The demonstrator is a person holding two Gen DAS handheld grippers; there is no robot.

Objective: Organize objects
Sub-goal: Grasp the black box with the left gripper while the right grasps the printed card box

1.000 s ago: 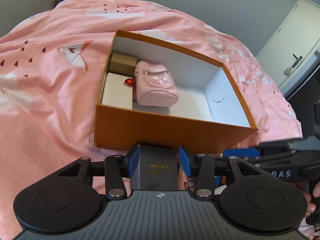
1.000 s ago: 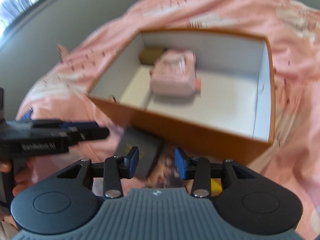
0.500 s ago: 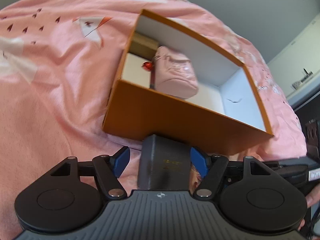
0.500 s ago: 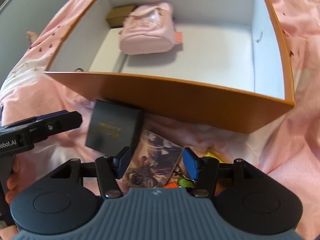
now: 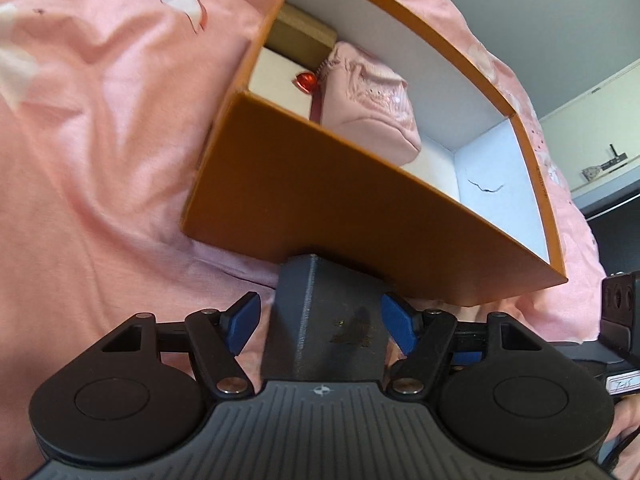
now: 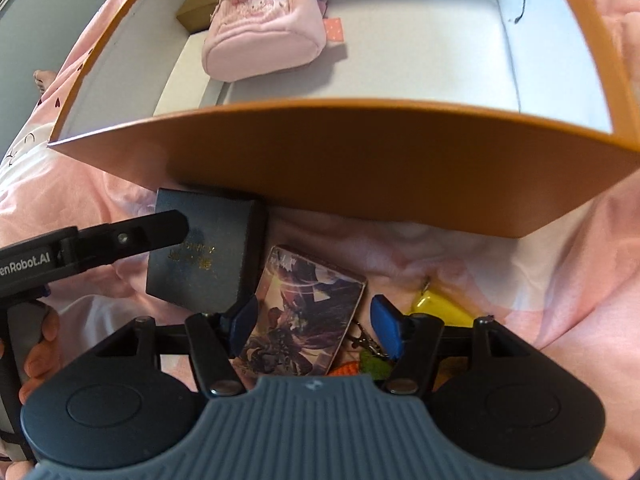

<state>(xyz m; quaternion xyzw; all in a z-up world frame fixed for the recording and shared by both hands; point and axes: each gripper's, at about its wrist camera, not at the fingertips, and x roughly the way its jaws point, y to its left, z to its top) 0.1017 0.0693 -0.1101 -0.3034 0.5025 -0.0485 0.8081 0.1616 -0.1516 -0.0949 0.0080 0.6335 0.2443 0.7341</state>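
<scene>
- Two hand-held grippers work low over a bed covered in a pink cotton duvet printed with small white and red shapes; it is creased and rumpled around everything on it.
- Resting on that duvet is a large open orange cardboard box with a white lining, the landmark here.
- Inside the orange box, a soft pink fabric pouch lies toward its far left part, with a small tan cardboard box behind it in the far left corner and a flat cream box in front of that one.
- A red bead charm hangs from the pouch over the cream box.
- Outside the orange box, touching its near wall, lies a dark grey square box with gold lettering.
- The left gripper straddles that dark box with its blue pads spread wide, clear of both sides.
- Just beside the dark box, nearer than the orange box, lies a purple illustrated card pack.
- The right gripper is likewise wide apart, one pad either side of the card pack, gripping nothing.
- A yellow plastic trinket and an orange-and-green keychain lie near the pack, in front of the orange box.
- Beyond the orange box stands a grey wall.
</scene>
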